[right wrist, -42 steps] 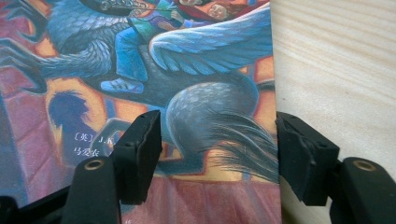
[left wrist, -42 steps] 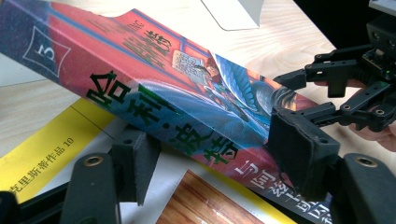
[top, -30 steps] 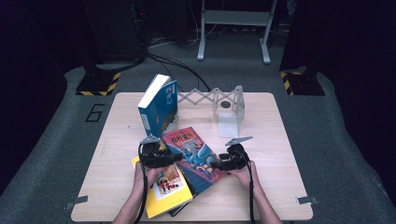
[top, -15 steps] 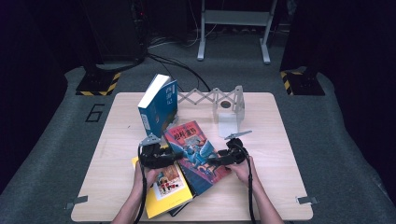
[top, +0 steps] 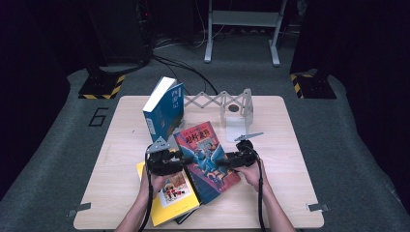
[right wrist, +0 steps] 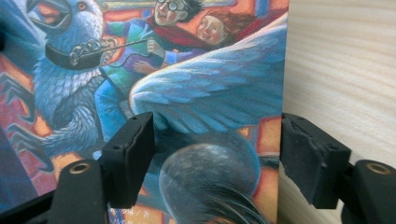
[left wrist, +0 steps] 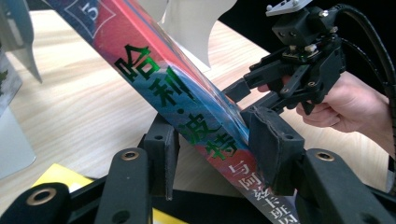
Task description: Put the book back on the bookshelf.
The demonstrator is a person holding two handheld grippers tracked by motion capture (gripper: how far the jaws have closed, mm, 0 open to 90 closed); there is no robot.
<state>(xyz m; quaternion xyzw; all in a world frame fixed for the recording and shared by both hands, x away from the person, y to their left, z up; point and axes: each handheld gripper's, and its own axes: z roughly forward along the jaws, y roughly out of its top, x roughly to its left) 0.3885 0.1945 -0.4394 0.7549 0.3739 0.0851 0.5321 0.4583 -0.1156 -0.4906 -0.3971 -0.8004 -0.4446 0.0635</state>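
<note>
**We lift a picture book off the table**

Our left gripper [left wrist: 212,154] pinches the spine of the illustrated book [top: 205,157], a blue winged creature on its red cover, tilted above the yellow book [top: 176,203]. Our right gripper [right wrist: 217,156] stands spread over its cover edge. The lower cover is cut off.

Three books sit on one wooden table [top: 290,145]. The first is a red and blue illustrated book [top: 205,157] at the centre. The second is a blue book [top: 164,108] standing upright at about eleven o'clock from the centre. The third is a yellow book [top: 171,195] lying flat at about seven o'clock. One white folding book rack [top: 229,108] stands at twelve o'clock. Two handheld grippers are present: the left gripper [top: 179,161] at nine o'clock of the illustrated book and the right gripper [top: 220,162] at three o'clock. Two forearms enter from six o'clock.
</note>
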